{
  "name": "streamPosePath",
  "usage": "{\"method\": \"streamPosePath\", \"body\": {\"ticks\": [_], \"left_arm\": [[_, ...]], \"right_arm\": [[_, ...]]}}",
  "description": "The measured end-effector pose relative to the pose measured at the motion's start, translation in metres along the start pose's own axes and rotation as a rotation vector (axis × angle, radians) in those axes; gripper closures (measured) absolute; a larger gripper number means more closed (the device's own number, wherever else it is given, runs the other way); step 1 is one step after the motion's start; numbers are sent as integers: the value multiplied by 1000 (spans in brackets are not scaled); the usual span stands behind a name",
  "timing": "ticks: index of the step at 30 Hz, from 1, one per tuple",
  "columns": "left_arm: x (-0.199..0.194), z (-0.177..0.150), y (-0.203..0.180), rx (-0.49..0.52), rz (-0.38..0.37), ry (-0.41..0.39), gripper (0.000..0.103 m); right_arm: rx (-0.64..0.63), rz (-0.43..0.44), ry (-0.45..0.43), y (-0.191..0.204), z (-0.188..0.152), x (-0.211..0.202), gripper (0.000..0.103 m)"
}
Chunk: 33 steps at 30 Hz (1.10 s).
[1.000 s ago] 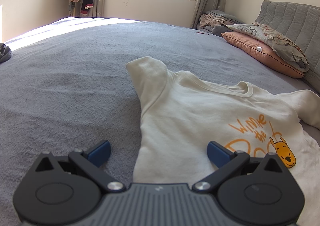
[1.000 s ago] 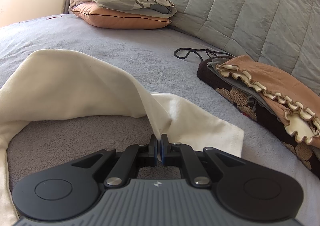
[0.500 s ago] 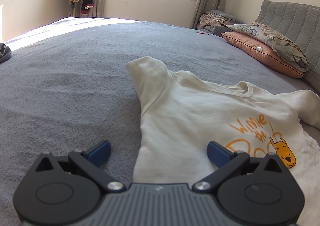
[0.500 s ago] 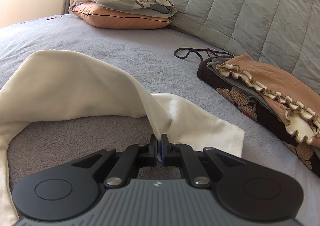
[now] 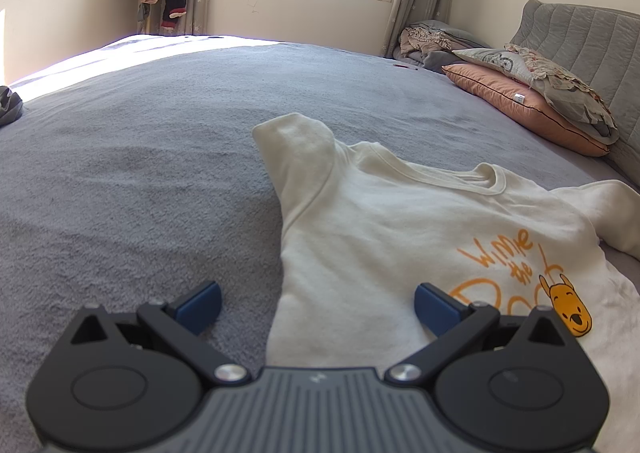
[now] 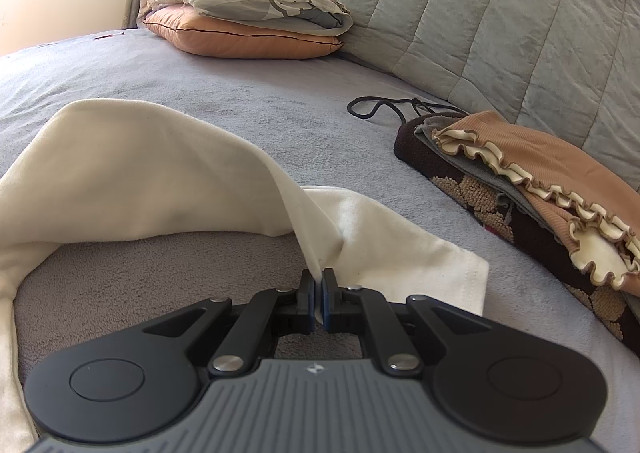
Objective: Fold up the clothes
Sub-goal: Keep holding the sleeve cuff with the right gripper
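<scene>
Currently, your right gripper (image 6: 318, 295) is clamped on a pinch of the cream sweatshirt (image 5: 400, 245), at what appears to be the cuff end of one sleeve (image 6: 400, 249), with that sleeve raised off the grey bed cover (image 5: 140, 173) and draped back toward 10 o'clock in the right wrist view. Your left gripper (image 5: 318, 307) stands with its jaws wide apart, holding nothing, poised over the sweatshirt's side edge; one blue pad (image 5: 200, 305) sits above bare cover, the other above the cloth. The sweatshirt lies front-up, its orange print (image 5: 520, 277) at 3 o'clock in the left wrist view. Risk noted: the grip takes only a thin fold, so a fast pull could slip it free, and carrying the sleeve across with the body unpinned would likely drag and wrinkle the garment. Closing the left jaws where they stand may catch the cover along with the cloth. No containers are in view; the only holding places are loose stacks, namely folded clothes (image 6: 540, 189) at 3 o'clock in the right wrist view and the pillows (image 6: 248, 25) by the headboard (image 6: 480, 5).
</scene>
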<state>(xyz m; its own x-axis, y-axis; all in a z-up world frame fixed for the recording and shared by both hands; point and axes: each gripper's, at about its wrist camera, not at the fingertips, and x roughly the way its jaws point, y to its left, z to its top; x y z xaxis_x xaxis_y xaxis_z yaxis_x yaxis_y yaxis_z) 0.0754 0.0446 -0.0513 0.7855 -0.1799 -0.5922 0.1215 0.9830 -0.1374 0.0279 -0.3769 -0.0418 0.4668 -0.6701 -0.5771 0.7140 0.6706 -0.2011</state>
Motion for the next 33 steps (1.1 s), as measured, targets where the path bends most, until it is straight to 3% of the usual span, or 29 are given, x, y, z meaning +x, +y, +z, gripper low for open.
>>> {"method": "streamPosePath", "body": {"ticks": [33], "left_arm": [[0,0,0,0,0,0,0]], "right_arm": [[-8,-4,-6,0,0,-1,98]]}}
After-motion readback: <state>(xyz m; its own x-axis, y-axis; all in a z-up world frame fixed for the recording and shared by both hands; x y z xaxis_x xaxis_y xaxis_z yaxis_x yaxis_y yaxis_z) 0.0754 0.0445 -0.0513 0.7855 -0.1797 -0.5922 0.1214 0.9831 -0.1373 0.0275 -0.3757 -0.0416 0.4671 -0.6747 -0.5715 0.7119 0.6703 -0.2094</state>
